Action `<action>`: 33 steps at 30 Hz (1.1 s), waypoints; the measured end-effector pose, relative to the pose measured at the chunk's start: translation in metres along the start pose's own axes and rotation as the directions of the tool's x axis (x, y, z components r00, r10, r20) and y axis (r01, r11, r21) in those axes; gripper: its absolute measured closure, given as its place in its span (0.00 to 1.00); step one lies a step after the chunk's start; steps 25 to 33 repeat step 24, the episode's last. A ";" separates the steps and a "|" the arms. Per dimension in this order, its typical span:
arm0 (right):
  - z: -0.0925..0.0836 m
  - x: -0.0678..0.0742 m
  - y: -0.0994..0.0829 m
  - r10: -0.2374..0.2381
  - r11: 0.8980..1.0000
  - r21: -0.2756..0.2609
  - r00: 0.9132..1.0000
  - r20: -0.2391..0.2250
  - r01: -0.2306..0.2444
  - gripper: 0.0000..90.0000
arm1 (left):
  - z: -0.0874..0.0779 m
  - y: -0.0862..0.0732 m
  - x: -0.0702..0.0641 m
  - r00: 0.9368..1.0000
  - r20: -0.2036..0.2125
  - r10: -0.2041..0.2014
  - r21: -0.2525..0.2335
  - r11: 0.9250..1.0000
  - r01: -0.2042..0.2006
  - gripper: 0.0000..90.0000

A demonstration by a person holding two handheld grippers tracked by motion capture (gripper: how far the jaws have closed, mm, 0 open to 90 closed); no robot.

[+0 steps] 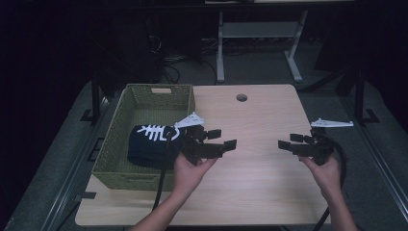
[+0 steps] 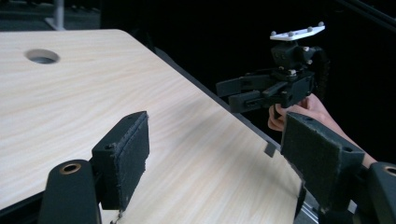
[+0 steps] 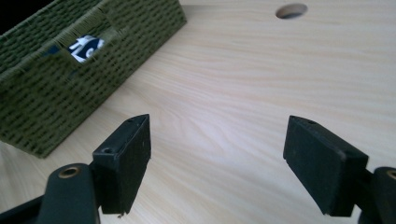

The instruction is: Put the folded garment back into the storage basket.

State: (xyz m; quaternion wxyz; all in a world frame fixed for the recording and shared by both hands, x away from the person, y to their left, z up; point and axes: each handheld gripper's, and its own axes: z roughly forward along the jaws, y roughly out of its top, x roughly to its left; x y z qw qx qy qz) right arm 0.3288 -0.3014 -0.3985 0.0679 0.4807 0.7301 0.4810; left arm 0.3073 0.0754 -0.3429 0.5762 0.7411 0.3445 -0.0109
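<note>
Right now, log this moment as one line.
left hand-held gripper: open, empty | right hand-held gripper: open, empty | folded garment: in basket

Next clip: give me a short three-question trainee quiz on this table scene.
1. True or false: the left hand-held gripper holds the dark folded garment with a white print.
2. Where does that garment lie?
A. on the bare light wooden table
B. inside the green woven basket
C. between the right hand-held gripper's jaws
3. Fill in: both hand-held grippers' jaws stand ____.

Key: 1 false, its jaws hold nothing; 2 B; 3 open.
</note>
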 end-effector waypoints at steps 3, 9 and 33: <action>-0.004 -0.004 -0.014 0.012 1.000 0.004 1.000 0.010 -0.012 0.25 | 0.007 -0.010 -0.004 1.000 0.030 -0.003 -0.003 1.000 0.003 0.26; -0.010 -0.008 -0.046 0.055 0.998 -0.009 0.998 0.006 -0.055 0.23 | 0.022 -0.037 -0.018 0.996 0.076 0.041 0.030 0.999 -0.044 0.26; -0.021 0.007 -0.091 -0.009 0.991 -0.137 1.000 0.014 0.011 0.21 | 0.030 -0.100 -0.042 0.971 0.127 0.204 0.088 0.972 -0.216 0.26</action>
